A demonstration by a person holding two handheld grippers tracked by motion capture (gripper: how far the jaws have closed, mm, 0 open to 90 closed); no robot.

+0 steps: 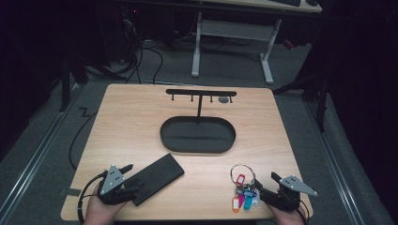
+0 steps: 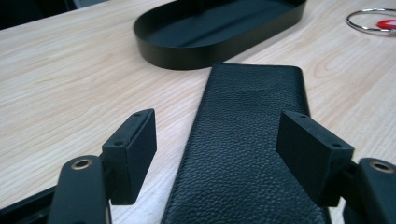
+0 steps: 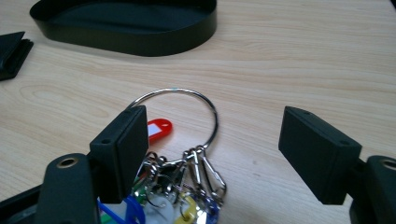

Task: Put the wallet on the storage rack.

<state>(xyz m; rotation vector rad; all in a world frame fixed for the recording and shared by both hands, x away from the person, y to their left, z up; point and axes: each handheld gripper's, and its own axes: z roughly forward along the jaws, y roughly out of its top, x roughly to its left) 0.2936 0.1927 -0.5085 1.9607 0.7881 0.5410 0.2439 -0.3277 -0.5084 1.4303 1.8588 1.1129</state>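
Note:
A black leather wallet (image 1: 155,178) lies flat at the front left of the wooden table (image 1: 131,122). My left gripper (image 1: 131,178) is open, its jaws straddling the near end of the wallet (image 2: 247,149) without closing on it; in the left gripper view the gripper (image 2: 217,135) hangs just above the leather. A large steel key ring (image 1: 242,172) with several coloured tags (image 1: 244,199) and clips lies at the front right. My right gripper (image 1: 266,184) is open beside it. In the right gripper view the gripper (image 3: 212,135) frames the key ring (image 3: 212,109) and the bunched clips (image 3: 205,175).
A black oval tray (image 1: 164,137) sits mid-table, with a black T-shaped hook rack (image 1: 201,92) rising from its far side. The tray's wall (image 2: 187,58) is just beyond the wallet, and its wall (image 3: 140,44) is beyond the keys. A white-legged desk (image 1: 234,30) stands behind on the floor.

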